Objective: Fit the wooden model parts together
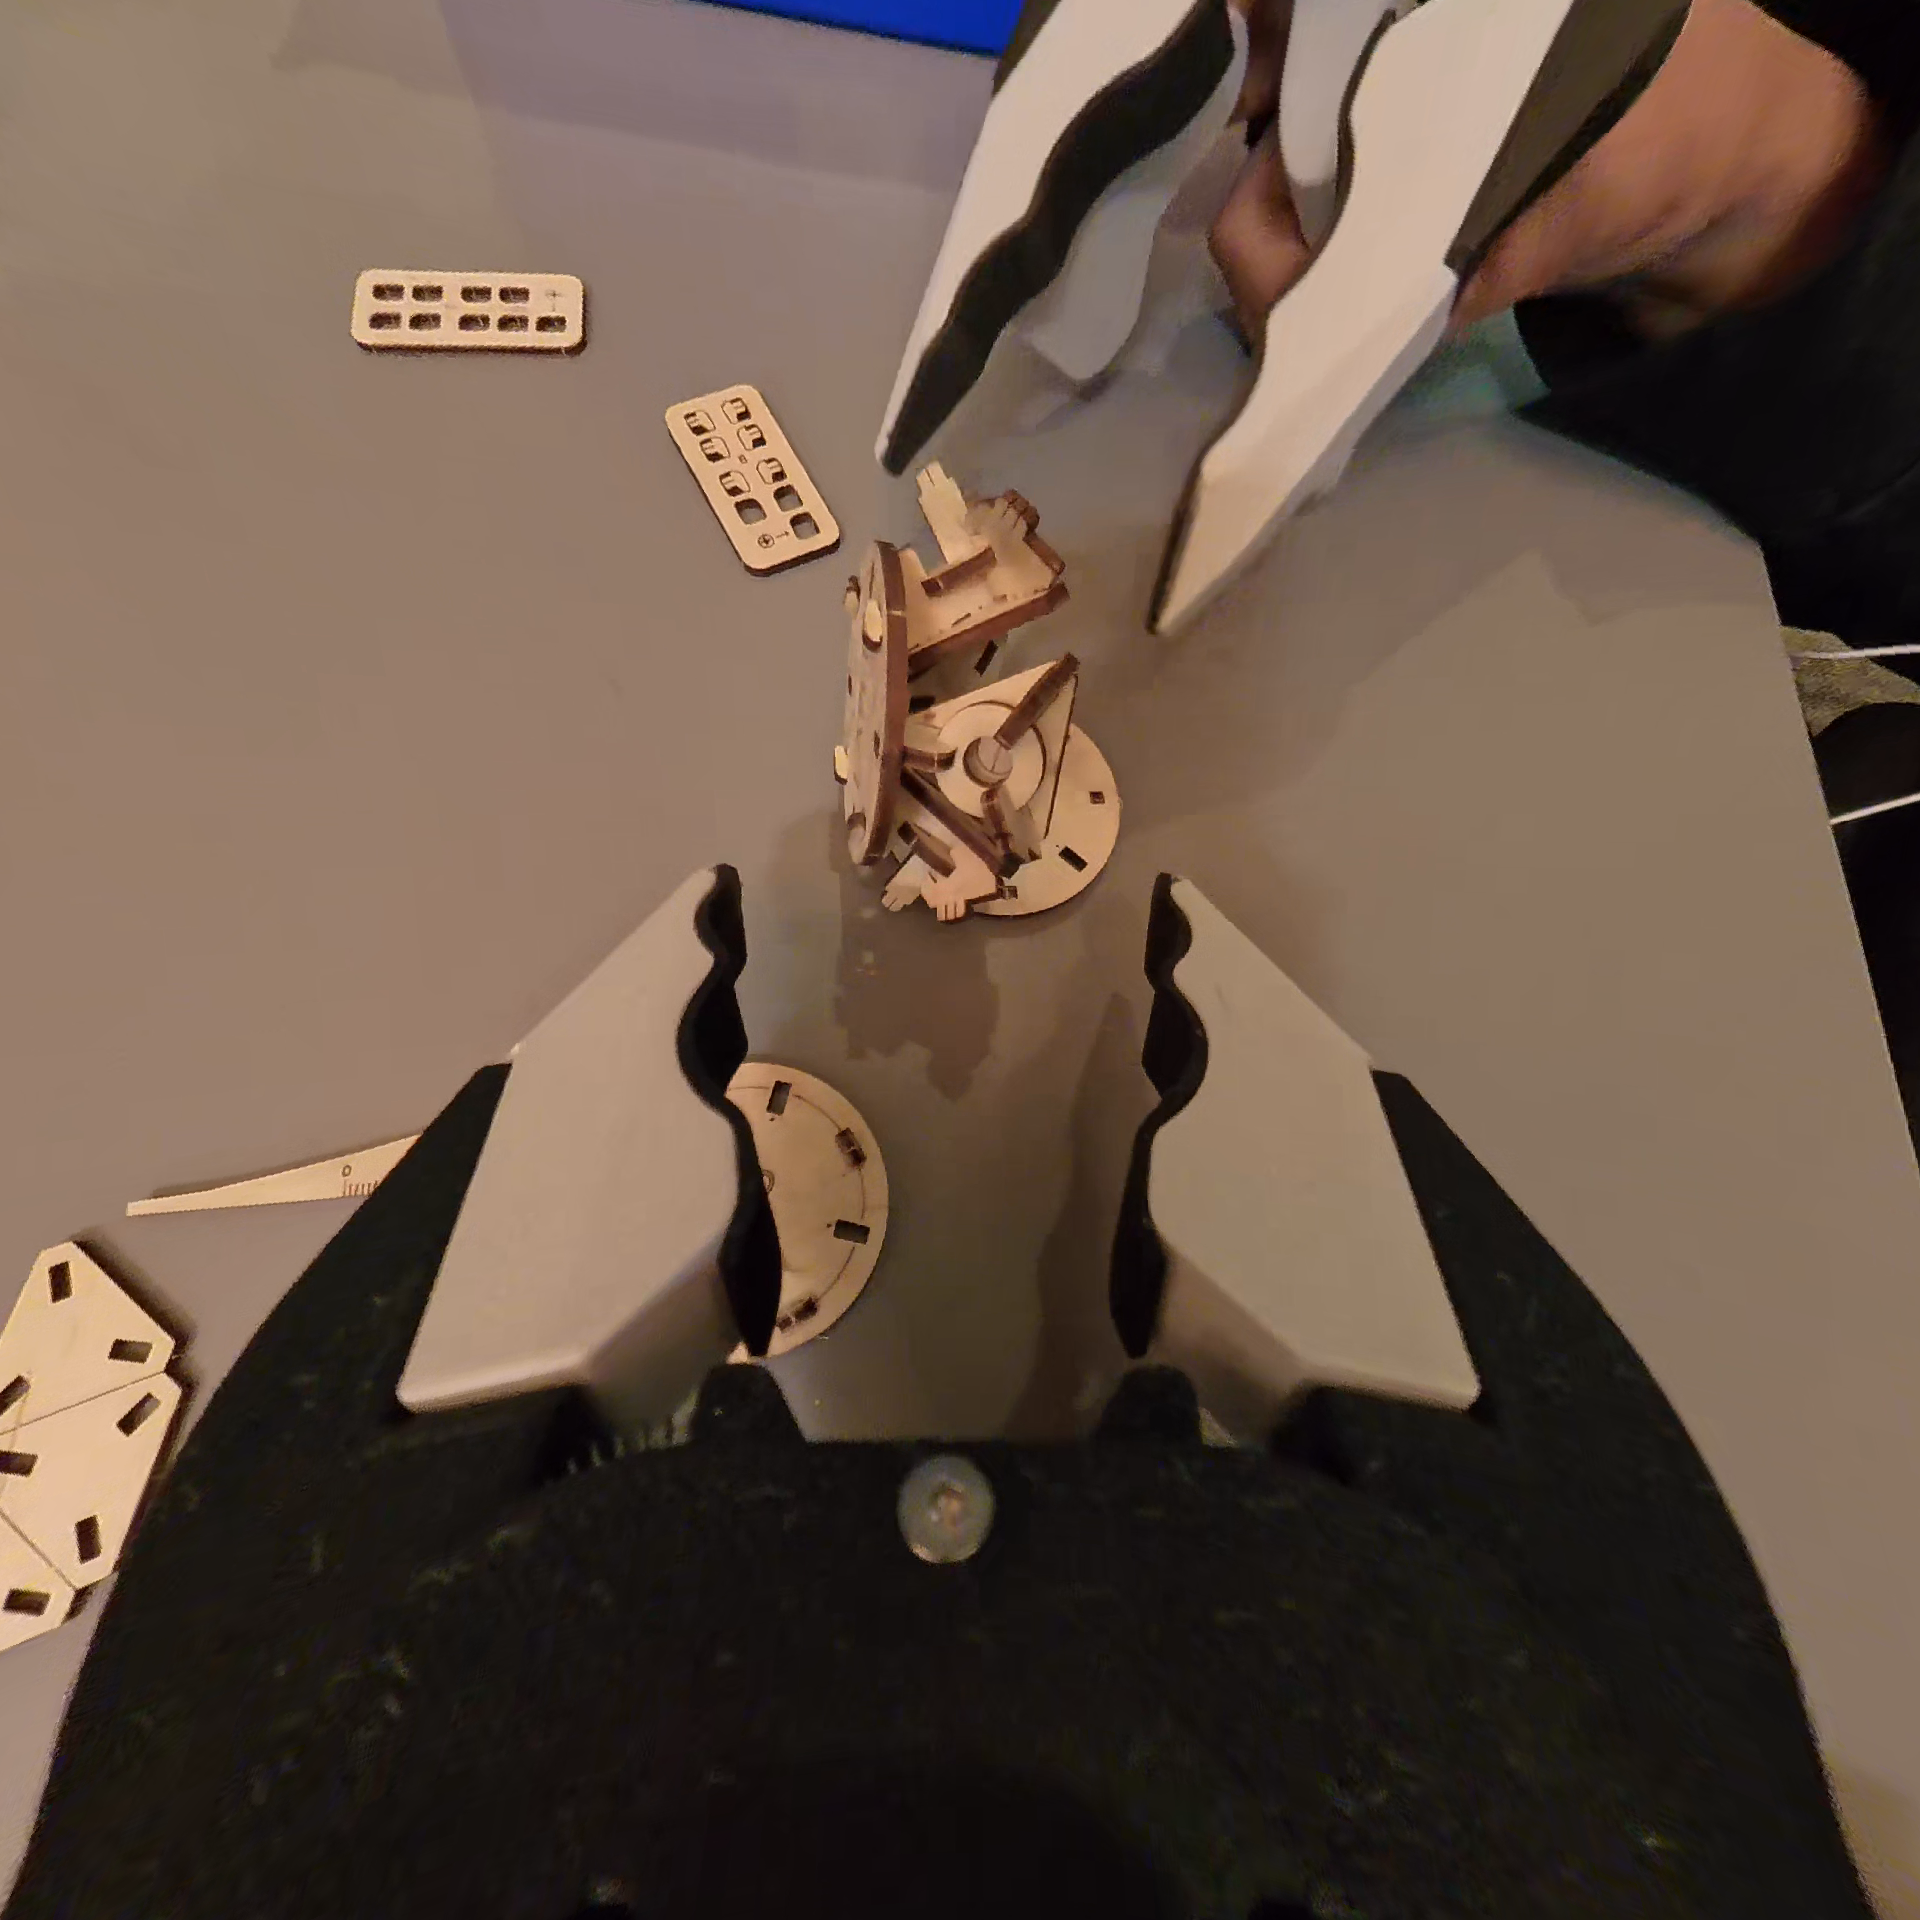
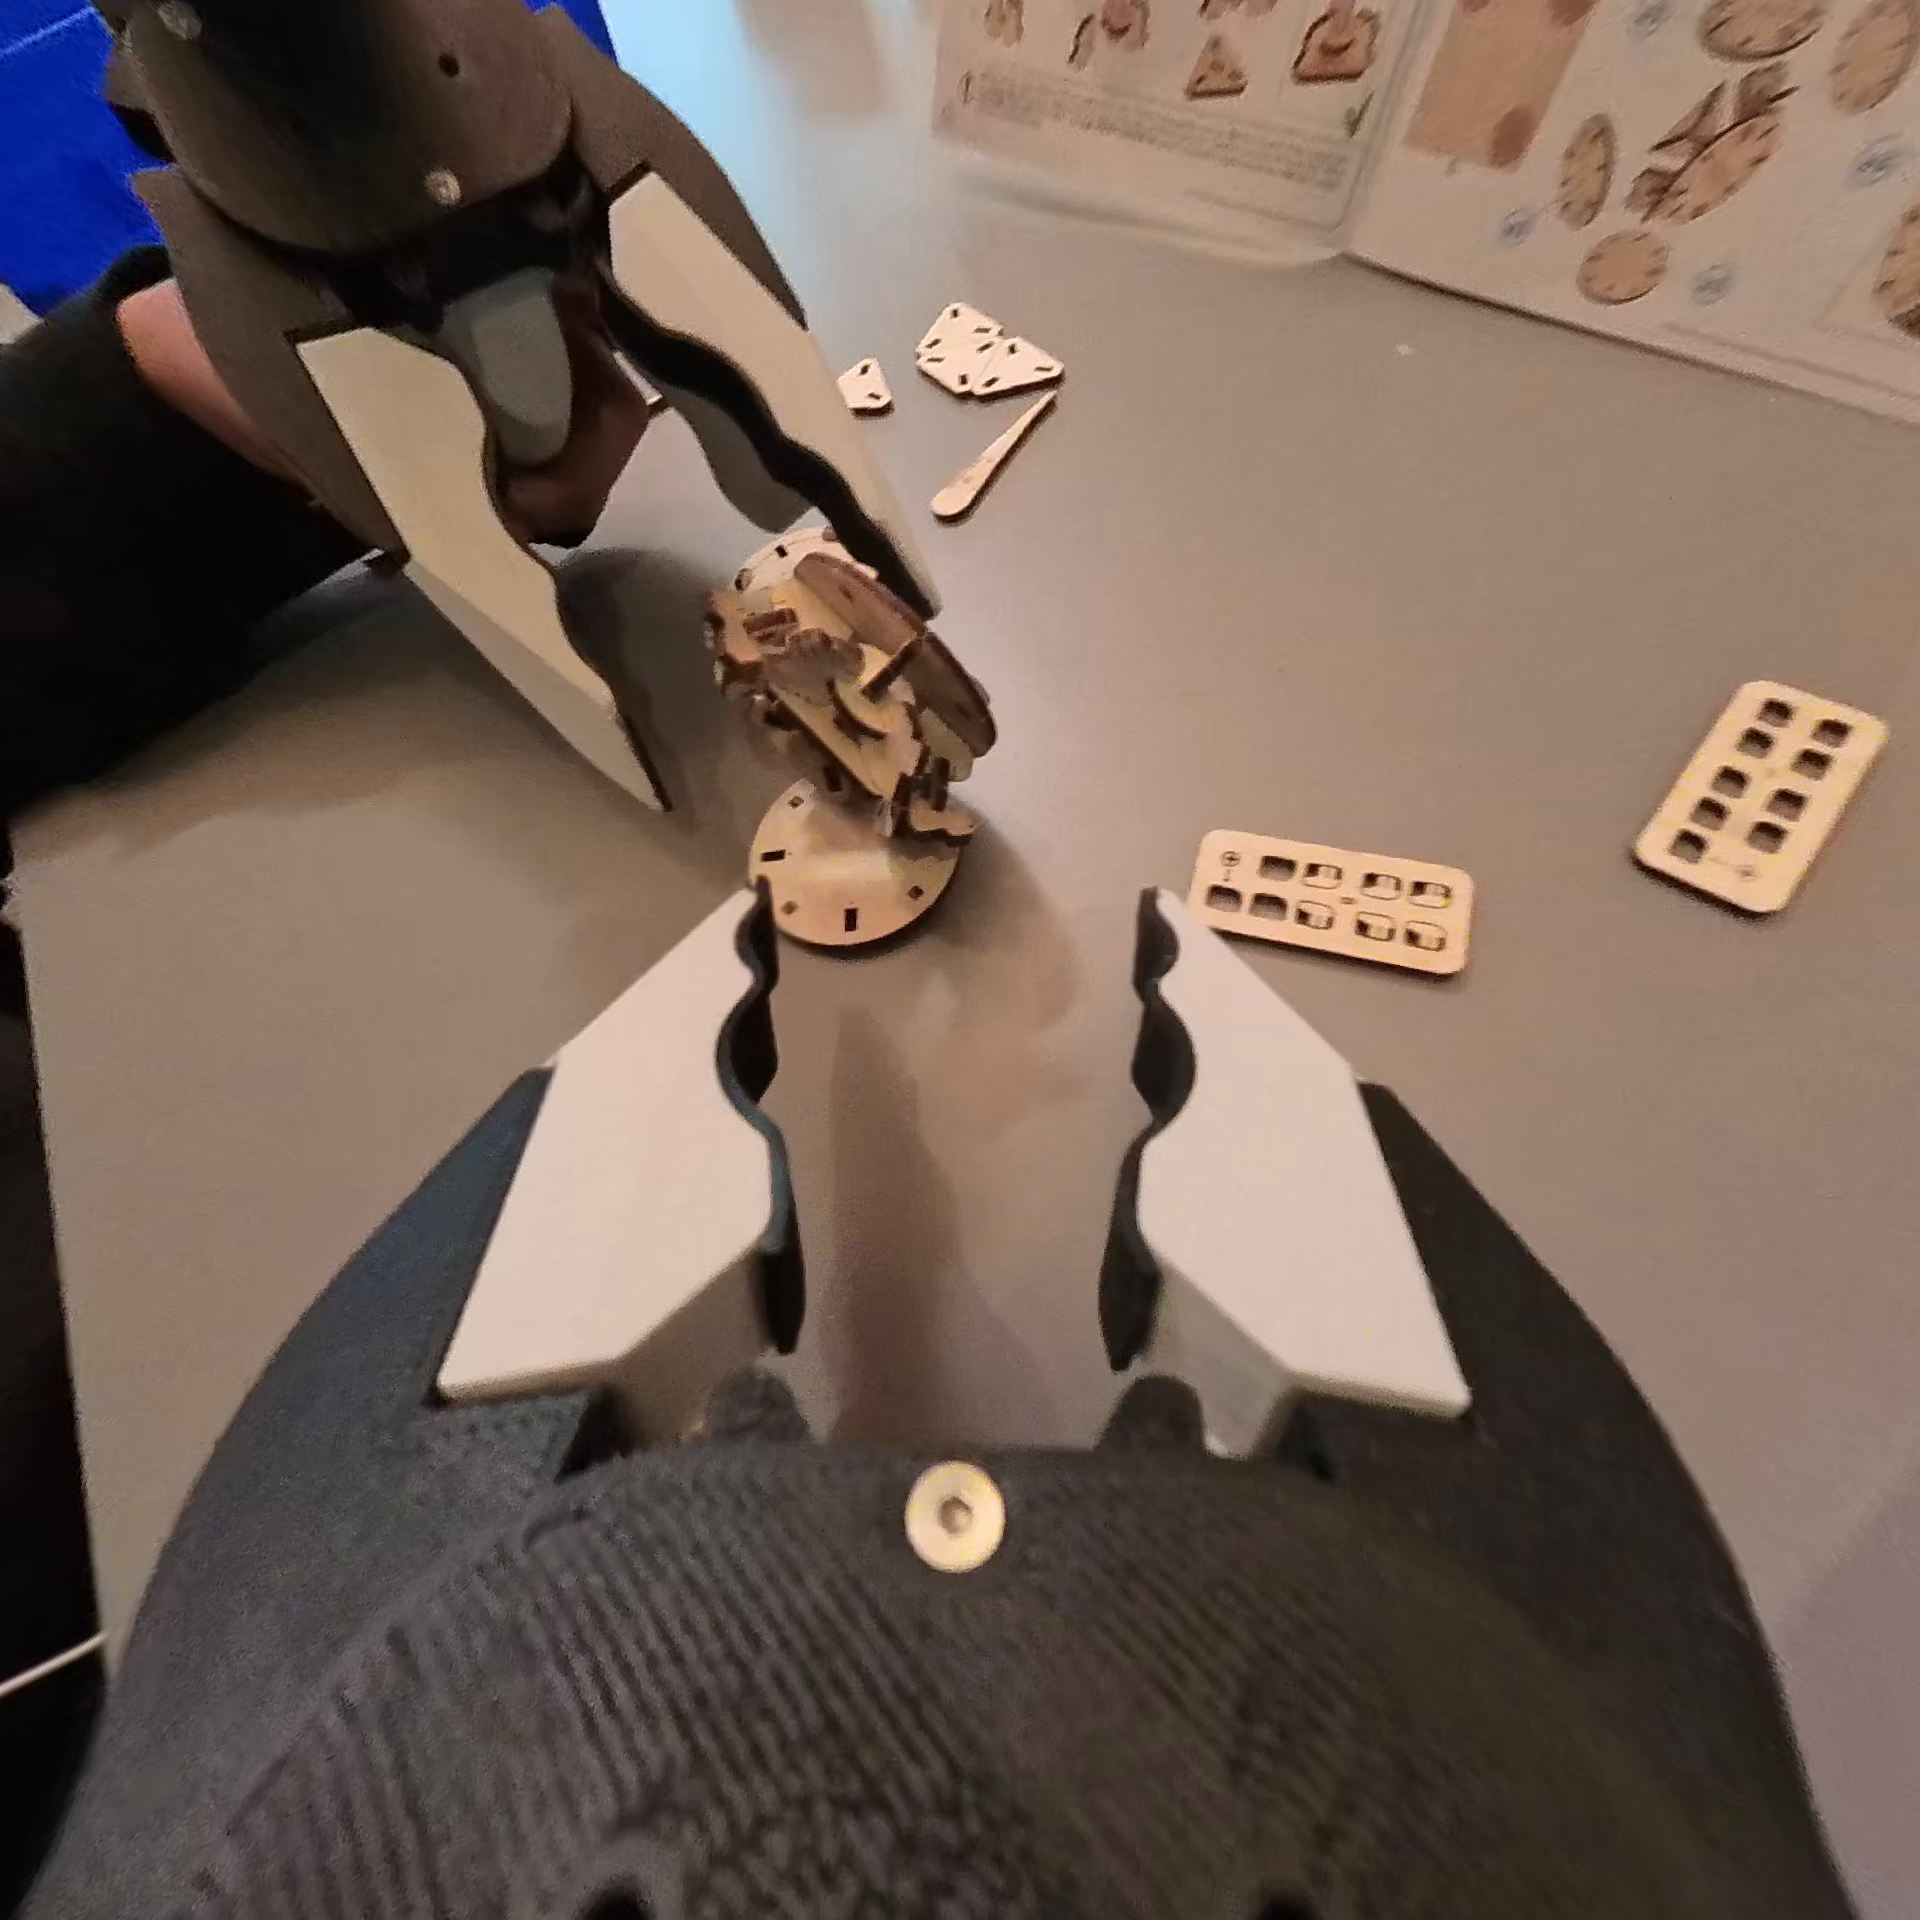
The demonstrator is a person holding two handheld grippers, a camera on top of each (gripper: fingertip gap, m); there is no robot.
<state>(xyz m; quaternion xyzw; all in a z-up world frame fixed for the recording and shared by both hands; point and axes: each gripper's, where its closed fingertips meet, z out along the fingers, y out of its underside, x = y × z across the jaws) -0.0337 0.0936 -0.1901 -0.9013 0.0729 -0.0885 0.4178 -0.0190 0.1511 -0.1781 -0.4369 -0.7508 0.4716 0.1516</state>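
The left tool (image 1: 940, 894) stands with its pale, wavy-edged fingers spread wide and nothing between them, its tips just short of a small plywood model (image 1: 961, 717) that stands on the grey table (image 1: 312, 727). The right tool (image 2: 951, 909) is likewise spread and bare, its left fingertip near the model's round base (image 2: 847, 888) without touching it. The model is laser-cut, light wood with dark burnt edges: a flat disc base with small slots, a peg through a triangular plate, and a tilted oval disc carrying interlocked pieces on top. From there outward, a loose slotted wooden disc (image 1: 821, 1205) lies flat beneath the left tool's left finger. Two thin rectangular plywood cards with rows of small cut-outs (image 1: 750, 476) (image 1: 468, 312) lie farther off, the nearer one with some small parts in place. A tapered wooden stick (image 1: 270, 1190) and flat slotted plates (image 1: 73, 1392) lie at the left edge. Printed sheets with pictures (image 2: 1558, 135) lie at the table's far side.
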